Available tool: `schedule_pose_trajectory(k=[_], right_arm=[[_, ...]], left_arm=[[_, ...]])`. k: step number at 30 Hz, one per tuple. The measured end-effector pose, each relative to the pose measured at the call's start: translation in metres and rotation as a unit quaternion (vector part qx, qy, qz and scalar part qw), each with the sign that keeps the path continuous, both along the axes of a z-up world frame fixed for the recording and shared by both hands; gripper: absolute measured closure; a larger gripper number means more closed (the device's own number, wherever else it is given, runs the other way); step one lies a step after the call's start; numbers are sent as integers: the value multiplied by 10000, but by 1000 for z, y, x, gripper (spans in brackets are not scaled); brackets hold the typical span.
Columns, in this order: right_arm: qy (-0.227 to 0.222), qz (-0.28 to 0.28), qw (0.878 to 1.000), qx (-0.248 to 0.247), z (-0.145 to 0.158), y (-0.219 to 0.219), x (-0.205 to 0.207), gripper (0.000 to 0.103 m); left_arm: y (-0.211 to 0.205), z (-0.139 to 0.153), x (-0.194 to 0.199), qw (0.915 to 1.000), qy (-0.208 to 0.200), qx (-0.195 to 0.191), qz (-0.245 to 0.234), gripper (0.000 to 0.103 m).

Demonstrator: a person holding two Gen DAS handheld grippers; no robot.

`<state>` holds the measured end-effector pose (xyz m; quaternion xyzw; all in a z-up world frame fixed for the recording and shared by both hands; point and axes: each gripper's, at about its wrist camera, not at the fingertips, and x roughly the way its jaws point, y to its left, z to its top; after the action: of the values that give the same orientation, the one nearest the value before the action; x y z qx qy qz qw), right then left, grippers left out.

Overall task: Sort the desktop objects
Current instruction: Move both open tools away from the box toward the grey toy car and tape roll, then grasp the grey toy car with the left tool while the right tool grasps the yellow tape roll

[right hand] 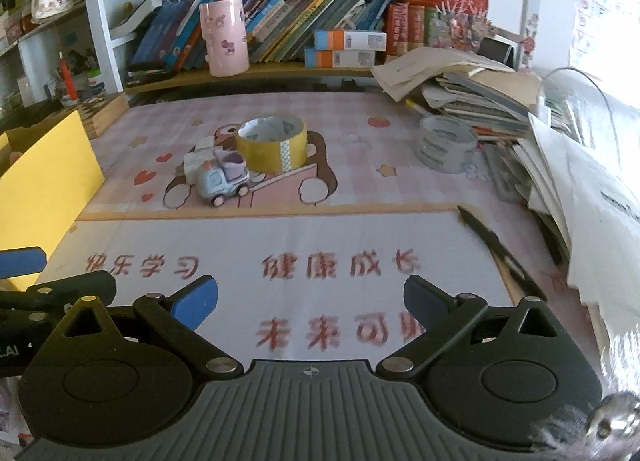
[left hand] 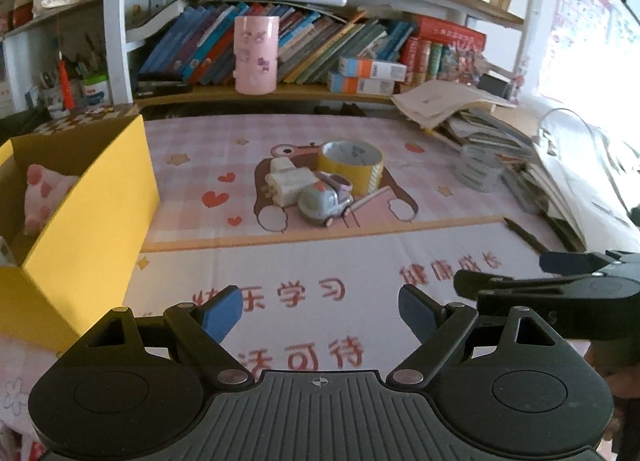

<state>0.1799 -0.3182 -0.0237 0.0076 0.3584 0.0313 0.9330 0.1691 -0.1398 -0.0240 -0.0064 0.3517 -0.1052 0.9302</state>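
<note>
A yellow tape roll (left hand: 351,166) (right hand: 273,148), a small grey toy truck (left hand: 326,203) (right hand: 222,181) and a white plug block (left hand: 285,183) (right hand: 195,163) sit together mid-mat. A clear tape roll (right hand: 446,143) (left hand: 478,173) lies at the right. A black pen (right hand: 494,247) (left hand: 524,237) lies near the right edge. A yellow box (left hand: 86,213) (right hand: 42,181) at the left holds a pink plush (left hand: 42,191). My left gripper (left hand: 320,311) is open and empty above the mat's text. My right gripper (right hand: 310,301) is open and empty too.
A pink cup (left hand: 256,55) (right hand: 224,37) stands on the low shelf before leaning books. A messy stack of papers and books (right hand: 480,97) crowds the right side. The right gripper's fingers (left hand: 560,281) show at the left wrist view's right edge.
</note>
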Motion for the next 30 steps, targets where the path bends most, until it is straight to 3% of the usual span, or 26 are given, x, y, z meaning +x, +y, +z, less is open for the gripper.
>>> schedule_pose_trajectory(k=[17, 22, 30], right_arm=[[-155, 914, 9954, 223, -2, -20, 135, 6], [-105, 1005, 9943, 341, -5, -19, 159, 6], [55, 1205, 9918, 424, -10, -15, 185, 6]], left_arm=[[-40, -14, 90, 9989, -173, 387, 210, 17], [-52, -29, 120, 9981, -22, 590, 178, 22], [-63, -53, 154, 9982, 115, 560, 193, 26]])
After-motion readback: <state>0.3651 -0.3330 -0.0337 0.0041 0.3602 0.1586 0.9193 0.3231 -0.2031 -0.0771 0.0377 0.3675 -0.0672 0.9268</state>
